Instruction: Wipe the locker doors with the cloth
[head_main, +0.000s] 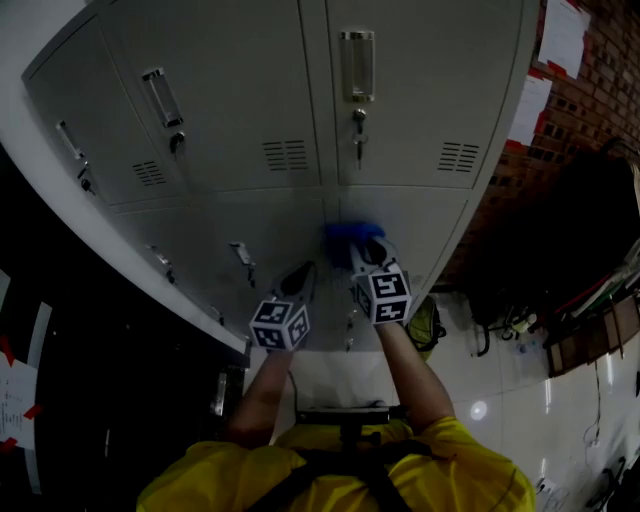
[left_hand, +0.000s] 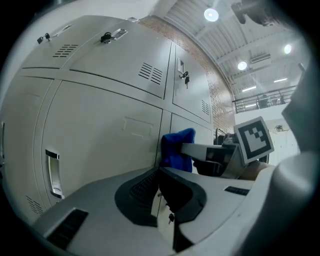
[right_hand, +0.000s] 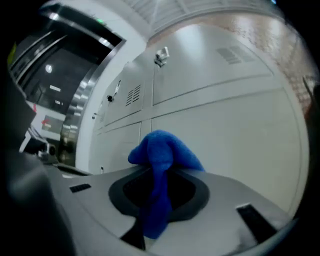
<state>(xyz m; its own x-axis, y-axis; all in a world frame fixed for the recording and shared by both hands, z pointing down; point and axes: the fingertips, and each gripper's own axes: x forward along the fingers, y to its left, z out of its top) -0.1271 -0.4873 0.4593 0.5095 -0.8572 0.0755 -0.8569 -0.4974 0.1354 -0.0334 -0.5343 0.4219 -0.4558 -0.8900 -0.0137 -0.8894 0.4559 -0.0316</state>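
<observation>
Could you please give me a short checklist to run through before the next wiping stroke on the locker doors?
1. Cloth gripped: the right gripper has its jaws closed on the blue cloth. Ok.
2. Wiping surface exposed: a bunch of cloth sticks out past the jaws toward the locker door. Ok.
3. Cloth pressed against the door: it looks close to the door in the head view, but contact is unclear. Cannot tell.
4. Left gripper out of the way: its jaws are together and empty, beside the right gripper and off the cloth. Ok.
5. Path upward: keys hang from the lock above the cloth. Not ok for a long upward stroke.
</observation>
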